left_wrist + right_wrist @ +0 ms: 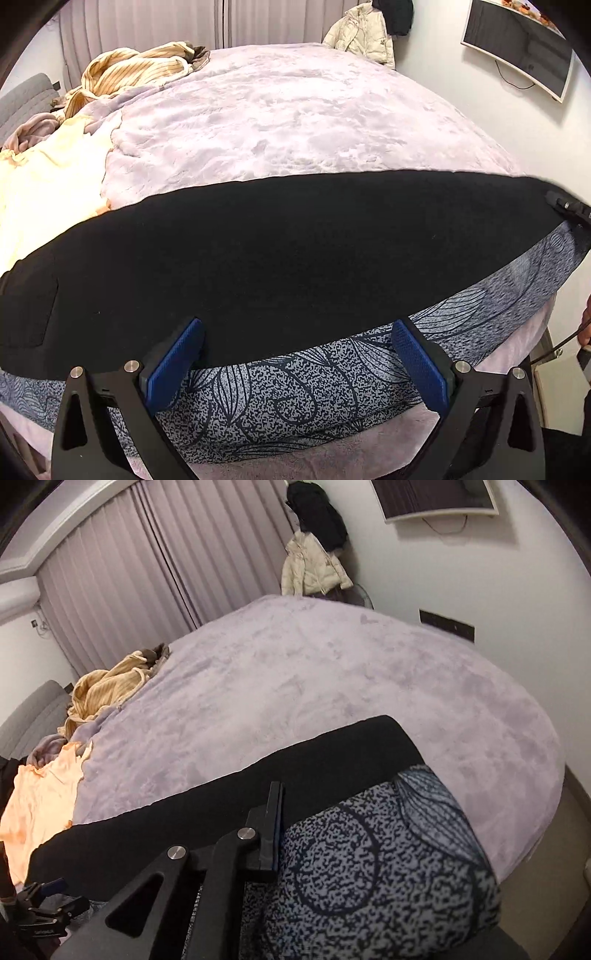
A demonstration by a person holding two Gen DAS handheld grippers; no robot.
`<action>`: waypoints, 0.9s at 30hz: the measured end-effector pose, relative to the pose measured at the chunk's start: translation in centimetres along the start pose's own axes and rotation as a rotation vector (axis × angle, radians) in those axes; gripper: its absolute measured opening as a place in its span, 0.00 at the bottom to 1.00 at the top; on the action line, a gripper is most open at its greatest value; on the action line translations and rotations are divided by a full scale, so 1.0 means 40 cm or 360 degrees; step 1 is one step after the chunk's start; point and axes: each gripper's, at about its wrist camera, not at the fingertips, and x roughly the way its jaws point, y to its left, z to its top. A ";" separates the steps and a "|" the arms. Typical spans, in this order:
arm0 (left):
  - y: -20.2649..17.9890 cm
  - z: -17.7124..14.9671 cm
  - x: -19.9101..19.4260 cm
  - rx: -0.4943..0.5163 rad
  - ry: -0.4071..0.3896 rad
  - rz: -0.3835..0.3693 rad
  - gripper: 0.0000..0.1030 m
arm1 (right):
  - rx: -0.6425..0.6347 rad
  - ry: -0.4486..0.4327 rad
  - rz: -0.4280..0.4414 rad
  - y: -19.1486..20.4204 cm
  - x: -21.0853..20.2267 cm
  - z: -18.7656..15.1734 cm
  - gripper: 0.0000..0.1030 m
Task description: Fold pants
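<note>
Blue ribbed pads (173, 363) of the left claw (295, 360) stand wide apart at the near edge of the bed (295, 122), gripping nothing, with the hem of the black pants (288, 258) lying just ahead between them. The pants stretch flat across the bed from nine to three o'clock, over a speckled leaf-print cloth (295, 384) that shows along their near side. At three o'clock the right claw (567, 206) sits at the end of the pants; in its own view only one finger shows, pressed onto the black cloth, so whether it grips cannot be told. To fold well, the left claw probably should take the near edge cleanly, both layers together, lift low and carry it toward twelve o'clock, keeping edges aligned. Beyond, at ten o'clock, striped clothes (136, 70) lie heaped.
</note>
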 end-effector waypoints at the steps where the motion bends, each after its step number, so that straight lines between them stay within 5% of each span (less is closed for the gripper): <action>1: -0.001 0.001 0.015 0.0010 0.0017 0.0016 0.99 | -0.0036 -0.0020 -0.0032 0.006 -0.002 0.006 0.11; 3: -0.005 0.001 0.045 0.0008 0.0066 0.0051 0.99 | -0.0077 0.0059 -0.0195 -0.011 0.044 -0.001 0.38; 5: -0.012 0.002 0.036 0.0025 0.0042 0.0069 0.99 | 0.0007 0.0248 -0.0311 -0.075 0.101 -0.015 0.43; 7: -0.013 0.006 0.013 0.0040 0.0001 0.0081 0.99 | 0.0165 0.0203 -0.0225 -0.133 0.065 -0.025 0.54; 8: -0.008 0.010 -0.004 0.0041 -0.0038 0.0095 0.99 | 0.0181 0.0184 -0.0364 -0.148 0.036 -0.023 0.77; 9: -0.002 0.015 -0.011 0.0033 -0.0060 0.0116 0.99 | 0.0165 0.0122 -0.0523 -0.151 0.001 -0.017 0.83; 11: 0.016 0.036 -0.006 -0.0029 -0.0056 0.0179 0.99 | 0.0063 -0.0045 -0.0590 -0.115 -0.066 -0.005 0.83; 13: 0.033 0.059 0.011 -0.0141 -0.0026 0.0214 0.99 | -0.0072 -0.0100 -0.0502 -0.041 -0.105 0.007 0.84; 17: 0.022 0.071 0.039 -0.0288 0.0058 0.0094 0.99 | -0.0444 0.0109 0.0015 0.197 -0.081 -0.059 0.88; 19: 0.020 0.059 0.046 -0.0261 0.0075 0.0150 0.99 | -0.0597 0.0201 0.0160 0.300 -0.048 -0.122 0.88; 23: 0.096 0.009 0.043 -0.0295 0.0082 0.0263 0.99 | -0.0728 0.0420 0.0162 0.360 0.053 -0.218 0.88; 27: 0.195 -0.036 0.005 -0.0343 0.0013 0.0340 0.99 | -0.0661 0.0385 0.0014 0.258 0.065 -0.202 0.88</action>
